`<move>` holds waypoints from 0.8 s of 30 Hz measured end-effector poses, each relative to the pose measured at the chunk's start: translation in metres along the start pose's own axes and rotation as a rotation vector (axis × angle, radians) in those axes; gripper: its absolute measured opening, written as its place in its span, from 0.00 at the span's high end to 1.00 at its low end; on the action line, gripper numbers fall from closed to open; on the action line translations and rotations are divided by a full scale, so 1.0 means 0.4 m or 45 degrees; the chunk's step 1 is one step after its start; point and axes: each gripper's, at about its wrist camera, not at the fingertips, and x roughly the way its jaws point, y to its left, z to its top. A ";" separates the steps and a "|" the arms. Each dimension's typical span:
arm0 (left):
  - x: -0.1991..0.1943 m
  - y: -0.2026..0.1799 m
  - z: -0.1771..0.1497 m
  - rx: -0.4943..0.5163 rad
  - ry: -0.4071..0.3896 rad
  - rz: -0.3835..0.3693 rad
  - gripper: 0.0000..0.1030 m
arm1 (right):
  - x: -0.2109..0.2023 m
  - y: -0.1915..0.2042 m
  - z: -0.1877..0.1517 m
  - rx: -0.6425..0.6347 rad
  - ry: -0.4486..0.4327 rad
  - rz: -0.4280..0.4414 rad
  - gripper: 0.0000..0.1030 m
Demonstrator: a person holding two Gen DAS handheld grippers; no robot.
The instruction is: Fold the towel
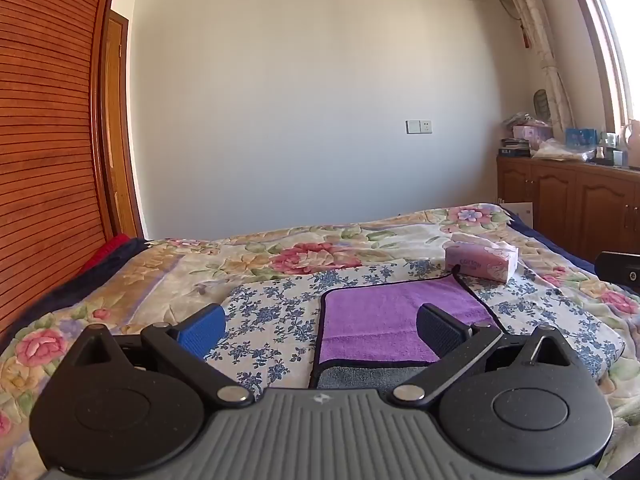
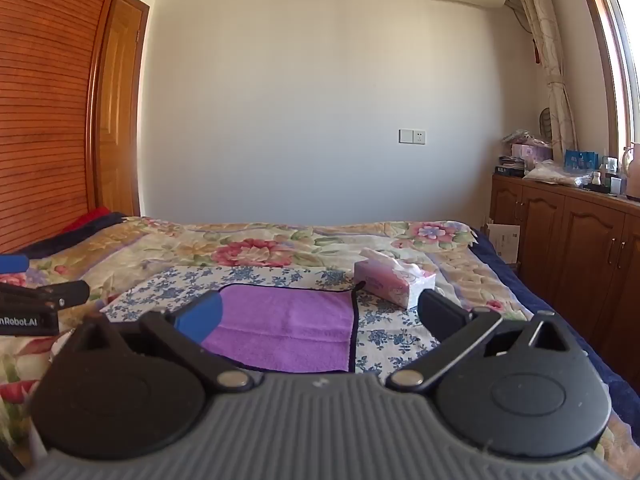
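A purple towel [image 1: 392, 320] with a dark hem lies on a blue-flowered cloth [image 1: 272, 320] on the bed. It is folded over, with a grey underside strip showing at its near edge. My left gripper [image 1: 320, 326] is open and empty, hovering above the towel's near left part. In the right wrist view the same towel [image 2: 288, 320] lies flat ahead. My right gripper [image 2: 320, 316] is open and empty, above the towel's near right part. The left gripper's side [image 2: 40, 300] shows at that view's left edge.
A pink tissue box [image 1: 482, 260] stands just past the towel's far right corner, also in the right wrist view [image 2: 394, 280]. The bed has a floral quilt [image 1: 304, 256]. A wooden cabinet [image 2: 568, 232] with clutter runs along the right. A slatted wooden wardrobe [image 1: 44, 140] stands left.
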 end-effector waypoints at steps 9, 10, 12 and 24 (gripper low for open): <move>0.000 0.000 0.000 0.010 0.000 0.003 0.00 | 0.001 -0.001 -0.001 -0.001 -0.001 -0.001 0.00; 0.000 0.000 0.000 0.010 0.000 0.002 0.00 | 0.001 -0.002 -0.001 -0.001 0.000 -0.001 0.00; 0.000 0.000 0.000 0.011 0.001 0.002 0.00 | 0.002 -0.003 -0.001 -0.001 0.001 -0.001 0.00; 0.000 0.000 0.000 0.008 0.000 0.001 0.00 | 0.004 -0.006 -0.002 -0.001 0.002 0.000 0.00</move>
